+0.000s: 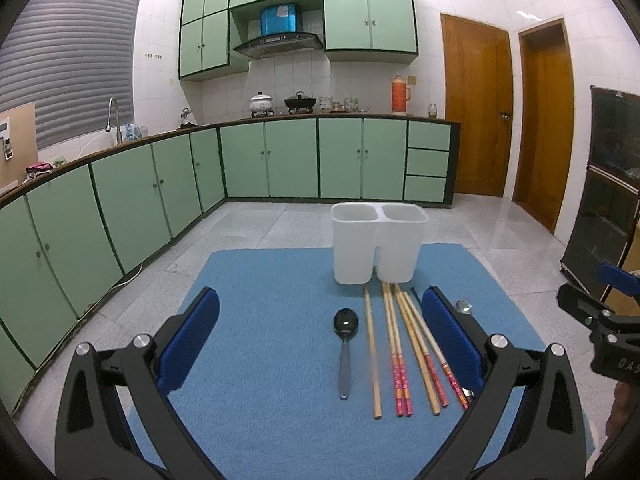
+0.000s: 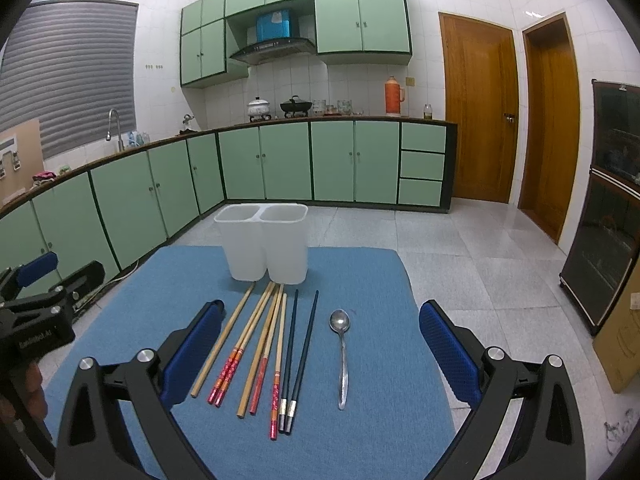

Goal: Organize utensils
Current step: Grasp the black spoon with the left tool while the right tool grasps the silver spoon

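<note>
A white two-compartment utensil holder (image 1: 378, 242) (image 2: 266, 242) stands empty at the far side of a blue mat (image 1: 272, 344) (image 2: 372, 280). Several wooden chopsticks (image 1: 404, 344) (image 2: 256, 340) lie in front of it. Two black chopsticks (image 2: 298, 356) lie beside them. A dark spoon (image 1: 345, 350) lies left of the chopsticks. A silver spoon (image 2: 342, 354) lies to their right, mostly hidden in the left wrist view (image 1: 463, 306). My left gripper (image 1: 320, 344) is open above the dark spoon and chopsticks. My right gripper (image 2: 320, 352) is open above the chopsticks and silver spoon. Both are empty.
The mat lies on a tiled floor (image 1: 256, 224) (image 2: 460, 248). Green cabinets (image 1: 120, 200) (image 2: 120, 208) run along the left and back. A dark glass-door cabinet (image 2: 604, 240) and a cardboard box (image 2: 620, 344) stand at the right. Each gripper shows in the other's view (image 1: 600, 320) (image 2: 36, 304).
</note>
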Demonstrator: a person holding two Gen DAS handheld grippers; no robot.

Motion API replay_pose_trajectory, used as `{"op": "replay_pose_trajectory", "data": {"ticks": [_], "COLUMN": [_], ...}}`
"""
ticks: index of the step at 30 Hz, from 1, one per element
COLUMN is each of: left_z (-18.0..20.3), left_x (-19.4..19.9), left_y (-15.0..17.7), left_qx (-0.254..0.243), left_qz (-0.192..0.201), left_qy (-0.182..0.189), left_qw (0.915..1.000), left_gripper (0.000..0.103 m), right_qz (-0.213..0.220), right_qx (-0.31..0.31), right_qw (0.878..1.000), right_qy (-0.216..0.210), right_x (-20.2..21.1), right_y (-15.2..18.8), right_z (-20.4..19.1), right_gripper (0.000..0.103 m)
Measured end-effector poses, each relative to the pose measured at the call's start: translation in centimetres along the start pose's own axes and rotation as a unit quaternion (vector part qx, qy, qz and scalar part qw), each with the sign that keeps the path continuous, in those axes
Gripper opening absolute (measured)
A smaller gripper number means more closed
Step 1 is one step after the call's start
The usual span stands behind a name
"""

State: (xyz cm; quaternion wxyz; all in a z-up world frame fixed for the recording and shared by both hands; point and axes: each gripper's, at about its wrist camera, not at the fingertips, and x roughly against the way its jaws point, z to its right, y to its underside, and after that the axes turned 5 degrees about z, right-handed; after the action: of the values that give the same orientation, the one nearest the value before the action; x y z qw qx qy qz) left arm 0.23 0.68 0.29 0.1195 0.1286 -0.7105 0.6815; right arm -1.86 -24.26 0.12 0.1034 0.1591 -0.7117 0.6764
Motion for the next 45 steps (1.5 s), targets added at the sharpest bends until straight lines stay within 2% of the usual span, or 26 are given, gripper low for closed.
{"op": "replay_pose_trajectory", "data": {"ticks": [1,7,14,17,20,23,31,34,40,45], "left_z": [-1.4,-2.4,-2.5,-1.9,-1.2,-1.1,-0.1,-0.3,-0.1,0.1], "left_x": [-0.1,-2.8,-8.7,-12.2,-15.7,-18.4,-21.7,-22.7,-22.8,-22.8], "left_y": [0.3,1.5,2.1,3.0,4.2,5.0,5.9,6.4,6.3,6.1], "left_qx": [0.001,0.000,0.008,0.004,0.002,0.014,0.000,0.008,0.010,0.010], "left_qz": [-0.006,-0.049,-0.116,-0.152,-0.192,-0.220,-0.251,-0.269,-0.266,-0.268], "left_qy": [-0.003,-0.010,0.002,0.011,0.016,0.017,0.012,0.018,0.022,0.025], "left_qw": [1.0000,0.9987,0.9932,0.9883,0.9813,0.9753,0.9680,0.9630,0.9636,0.9629], "left_gripper": [0.098,0.098,0.097,0.093,0.081,0.079,0.078,0.068,0.063,0.067], "right_qz": [-0.004,-0.031,-0.085,-0.112,-0.133,-0.153,-0.173,-0.188,-0.218,-0.239], "right_qx": [0.001,-0.005,-0.014,-0.017,-0.014,-0.012,-0.008,-0.009,-0.011,-0.019], "right_qw": [1.000,0.999,0.996,0.994,0.991,0.988,0.985,0.982,0.975,0.969], "right_qy": [0.002,0.007,-0.004,-0.003,0.001,-0.005,-0.017,-0.029,-0.044,-0.054], "right_x": [0.0,-3.0,-7.5,-9.5,-11.4,-12.9,-16.5,-17.6,-19.8,-21.6], "right_y": [0.0,1.0,1.6,2.1,2.6,3.0,3.2,3.6,4.0,4.1], "right_z": [0.3,1.2,2.7,3.4,3.7,4.0,4.2,4.4,4.6,4.5], "right_gripper": [0.097,0.093,0.078,0.075,0.073,0.069,0.067,0.061,0.051,0.050]}}
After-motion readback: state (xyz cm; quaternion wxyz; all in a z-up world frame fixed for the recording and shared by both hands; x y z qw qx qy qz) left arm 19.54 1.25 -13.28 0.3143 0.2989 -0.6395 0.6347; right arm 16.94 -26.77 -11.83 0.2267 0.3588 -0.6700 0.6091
